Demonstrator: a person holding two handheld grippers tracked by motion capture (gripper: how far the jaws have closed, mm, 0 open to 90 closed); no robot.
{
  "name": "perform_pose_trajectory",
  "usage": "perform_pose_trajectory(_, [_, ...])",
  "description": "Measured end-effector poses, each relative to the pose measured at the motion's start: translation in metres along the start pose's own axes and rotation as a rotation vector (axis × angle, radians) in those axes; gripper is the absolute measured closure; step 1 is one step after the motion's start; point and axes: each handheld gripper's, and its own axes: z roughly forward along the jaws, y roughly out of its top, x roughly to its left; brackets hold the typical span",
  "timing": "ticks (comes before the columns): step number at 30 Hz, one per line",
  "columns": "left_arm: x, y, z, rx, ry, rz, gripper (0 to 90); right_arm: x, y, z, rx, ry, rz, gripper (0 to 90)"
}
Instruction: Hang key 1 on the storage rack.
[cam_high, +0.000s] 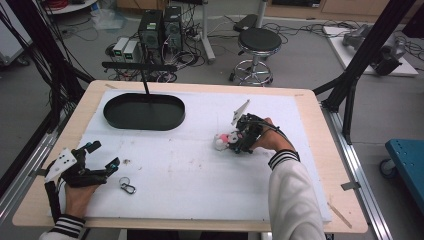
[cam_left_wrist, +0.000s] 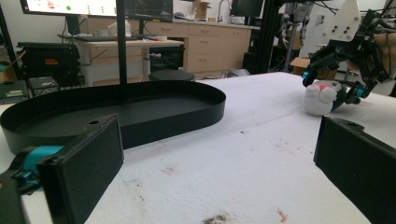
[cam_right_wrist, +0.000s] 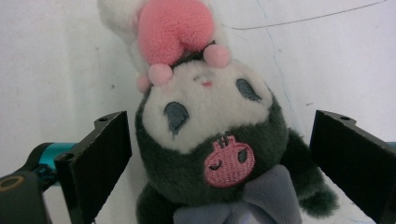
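Note:
A small plush toy (cam_high: 221, 140), dark grey with a white face and a pink ear, lies on the white mat right of centre. My right gripper (cam_high: 231, 139) is set over it, one jaw on each side. In the right gripper view the plush toy (cam_right_wrist: 210, 130) lies between the jaws of the right gripper (cam_right_wrist: 219, 154), with a thin gap at each pad, so that gripper is open. My left gripper (cam_high: 104, 154) rests near the table's front left, open with nothing between its jaws. From the left gripper view the plush toy (cam_left_wrist: 322, 97) shows far off under the right gripper (cam_left_wrist: 332, 84).
A black oval tray (cam_high: 170, 122) sits at the back left of the mat, with a thin black post (cam_high: 145, 82) rising from it; its wall (cam_left_wrist: 187, 116) shows in the left gripper view. A metal key ring with a clip (cam_high: 127, 187) lies near the left gripper.

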Motion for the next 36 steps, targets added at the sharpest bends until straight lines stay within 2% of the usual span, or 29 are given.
perform_pose_trajectory(1, [0.0,0.0,0.0,0.0,0.0,0.0,1.9,0.0,0.0,0.0,0.002,0.004,0.002,8.6])
perform_pose_trajectory(3, [0.0,0.0,0.0,0.0,0.0,0.0,1.9,-0.002,0.0,0.001,0.008,0.022,0.008,18.3])
perform_pose_trajectory(7, [0.0,0.0,0.0,0.001,0.0,0.001,1.9,-0.002,0.0,0.001,0.006,0.049,0.01,26.4])
perform_pose_trajectory(10, [0.0,0.0,0.0,0.001,0.0,0.0,1.9,-0.001,0.0,0.0,0.013,0.051,-0.011,35.5])
perform_pose_trajectory(13, [0.0,0.0,0.0,0.0,0.0,0.002,1.9,0.001,0.002,-0.001,0.022,0.042,-0.009,40.7])
perform_pose_trajectory(25, [0.0,0.0,0.0,0.0,-0.001,0.0,1.9,0.006,0.005,-0.003,0.034,0.01,0.006,45.1])
perform_pose_trajectory(29, [0.0,0.0,0.0,0.0,0.001,0.0,1.9,0.005,0.005,-0.012,-0.02,0.002,0.042,45.1])
perform_pose_trajectory(34, [0.0,0.0,0.0,0.0,-0.001,-0.003,1.9,0.01,0.005,-0.027,-0.062,-0.019,0.052,44.9])
perform_pose_trajectory(36, [0.0,0.0,0.0,-0.001,-0.001,0.0,1.9,0.014,0.007,-0.034,-0.114,-0.011,0.092,44.9])
